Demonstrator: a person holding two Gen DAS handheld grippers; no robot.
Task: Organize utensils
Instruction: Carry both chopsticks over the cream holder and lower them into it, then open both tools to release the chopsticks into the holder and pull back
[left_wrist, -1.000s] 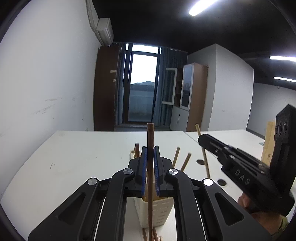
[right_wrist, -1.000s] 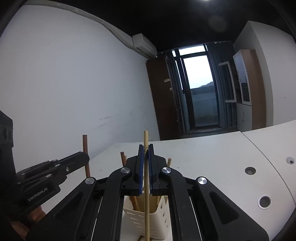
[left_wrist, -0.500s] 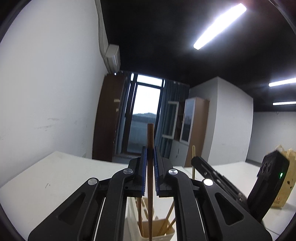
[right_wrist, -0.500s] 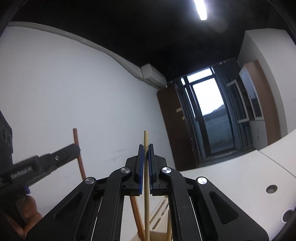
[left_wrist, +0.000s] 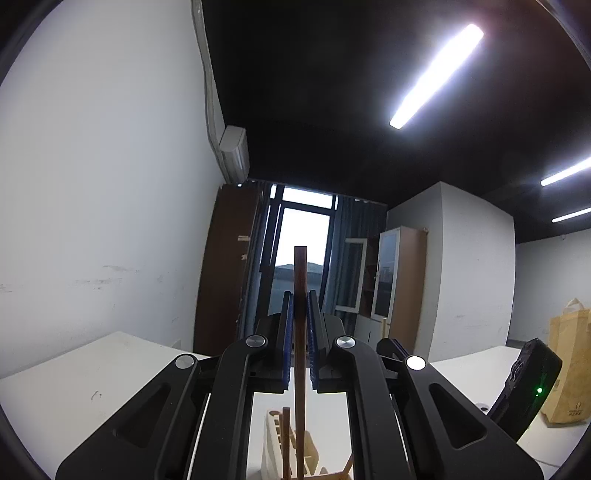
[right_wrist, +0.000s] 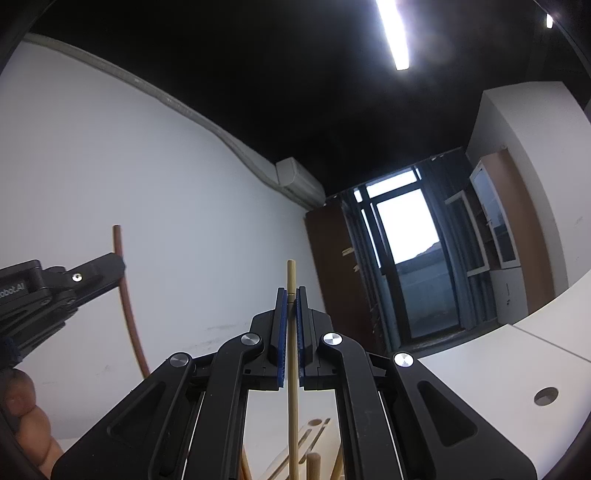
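dark brown chopstick | pale tan chopstick | cream holder | black grippers, blue pads | white table

A white wall-mounted air conditioner sits upper left of the dark-framed glass balcony door. A glass-fronted wooden cabinet stands right of the door. A tan paper bag rests farther right.

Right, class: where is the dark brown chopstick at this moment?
In the left wrist view the dark brown chopstick stands upright at centre, clamped between the left gripper's blue fingers, its lower end over the cream utensil holder.
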